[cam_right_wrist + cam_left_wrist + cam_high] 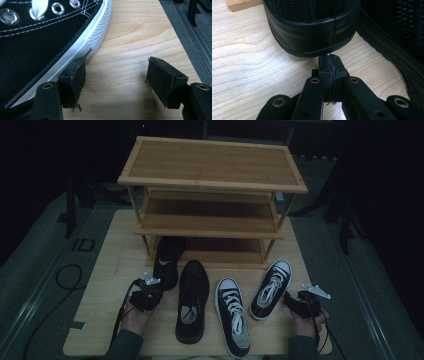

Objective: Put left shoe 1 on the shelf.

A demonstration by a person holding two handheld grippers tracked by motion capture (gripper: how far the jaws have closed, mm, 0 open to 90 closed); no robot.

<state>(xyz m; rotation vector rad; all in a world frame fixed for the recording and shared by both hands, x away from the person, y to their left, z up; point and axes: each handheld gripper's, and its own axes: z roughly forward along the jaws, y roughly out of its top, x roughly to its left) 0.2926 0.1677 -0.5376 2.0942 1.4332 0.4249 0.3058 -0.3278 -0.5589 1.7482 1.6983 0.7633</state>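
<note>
Four shoes lie on the wooden table [115,270] in front of a three-shelf bamboo rack [212,165]. A black sneaker with a white logo [167,262] has its toe under the rack. Right of it lie a plain black shoe [192,300] and two black-and-white canvas sneakers [232,317] [271,290]. My left gripper [152,290] [329,62] is shut on nothing, its tip at the logo sneaker's heel [312,32]. My right gripper [291,301] [117,80] stands open, its left jaw against the white sole of the right canvas sneaker [37,45].
The rack's three shelves hold nothing; the lowest one [225,257] sits just above the table. The plain black shoe's side [392,32] lies close on the right of my left gripper. Bare wood [140,37] runs to the table's right edge, with dark floor and cables beyond.
</note>
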